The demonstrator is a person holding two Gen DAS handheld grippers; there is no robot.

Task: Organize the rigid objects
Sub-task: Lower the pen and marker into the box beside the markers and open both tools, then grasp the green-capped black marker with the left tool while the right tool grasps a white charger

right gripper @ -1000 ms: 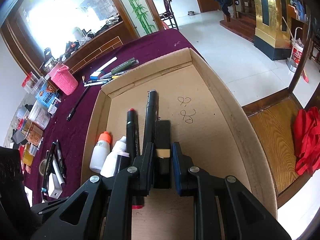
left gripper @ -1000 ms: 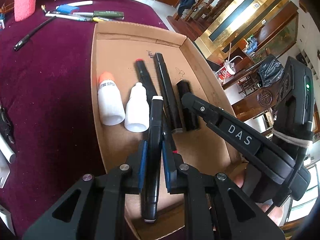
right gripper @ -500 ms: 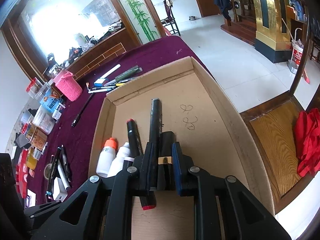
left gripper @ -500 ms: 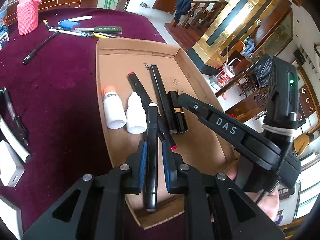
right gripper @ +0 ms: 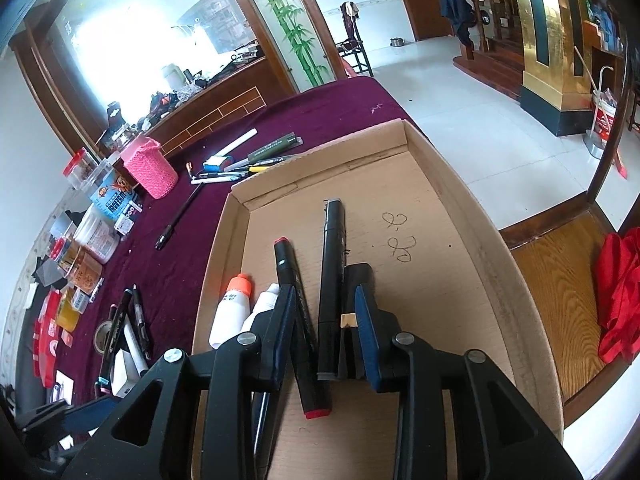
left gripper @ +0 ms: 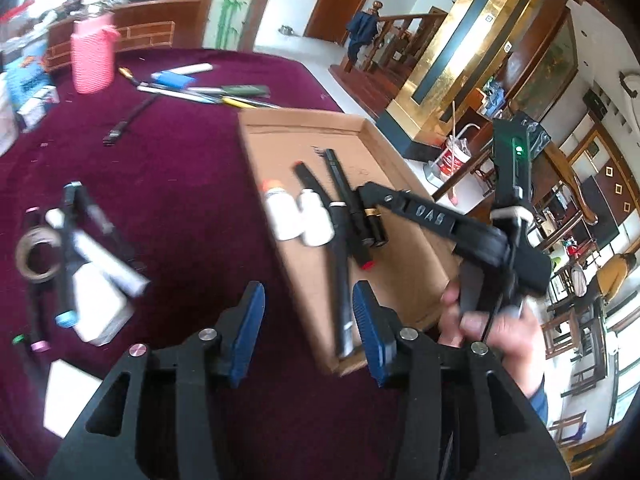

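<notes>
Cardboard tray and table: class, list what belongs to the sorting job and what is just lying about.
Job:
cardboard tray
markers
two white bottles
black tube
loose pens

Lying about:
pink knitted holder
tape roll
red cloth

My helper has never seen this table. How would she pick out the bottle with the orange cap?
Find the cardboard tray on the purple cloth. Two white bottles lie along its left wall, beside the black markers. Hers, the orange-capped bottle, is nearest the wall; its neighbour has a white cap.

both claws opened, releasing pen (left gripper: pixel 340 280) and tube (right gripper: pixel 352 304).
</notes>
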